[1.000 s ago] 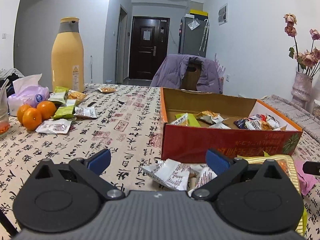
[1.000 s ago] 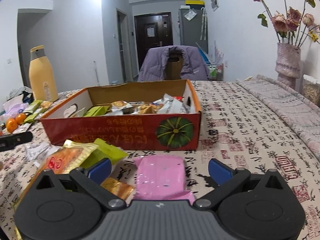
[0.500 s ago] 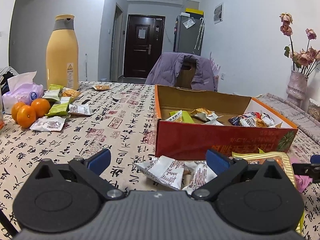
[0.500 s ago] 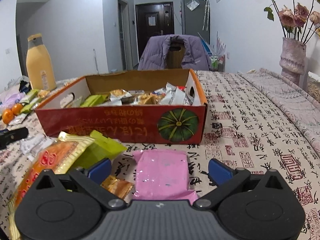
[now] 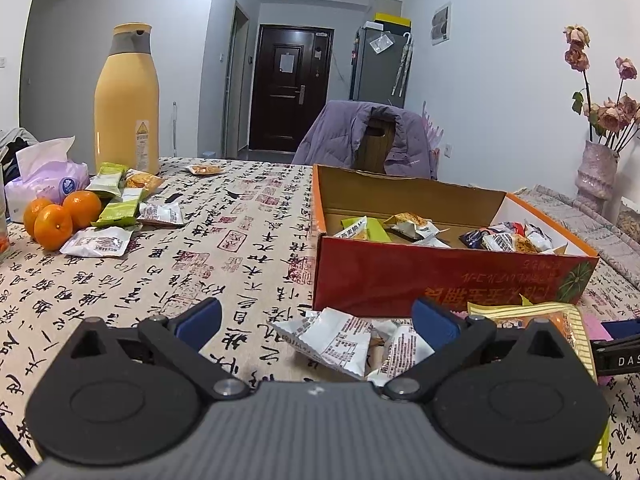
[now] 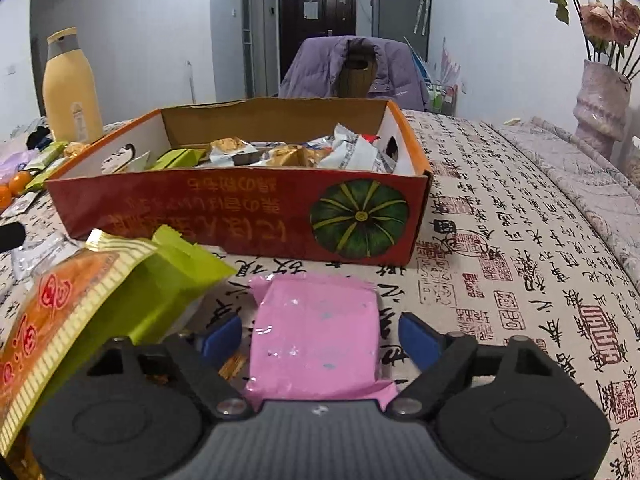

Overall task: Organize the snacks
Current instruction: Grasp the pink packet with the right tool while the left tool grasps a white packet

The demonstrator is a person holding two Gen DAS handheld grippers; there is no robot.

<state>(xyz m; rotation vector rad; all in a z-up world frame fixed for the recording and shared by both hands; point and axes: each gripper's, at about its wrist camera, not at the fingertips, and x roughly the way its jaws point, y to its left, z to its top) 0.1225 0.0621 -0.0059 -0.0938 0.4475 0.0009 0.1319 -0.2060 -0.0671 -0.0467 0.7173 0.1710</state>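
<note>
An orange-red cardboard box point(image 5: 440, 280) point(image 6: 240, 204) holds several snack packets. My left gripper point(image 5: 316, 320) is open, low over the table, with white snack packets point(image 5: 336, 340) between its fingers in front of the box. My right gripper point(image 6: 320, 336) is open around a pink packet point(image 6: 316, 340) lying on the table, its pads close to the packet's sides. A gold-orange packet point(image 6: 60, 312) and a green packet point(image 6: 172, 280) lie to its left.
A yellow bottle point(image 5: 126, 100), tissue pack point(image 5: 44, 176), oranges point(image 5: 60, 216) and more loose packets point(image 5: 120, 208) sit at the far left. A vase of flowers point(image 6: 600, 108) stands at the right. A chair with a purple jacket point(image 5: 368, 140) is behind the table.
Both grippers have dropped lower and moved closer to the table. The right gripper's fingers have narrowed around the pink packet. The left gripper stays open.
</note>
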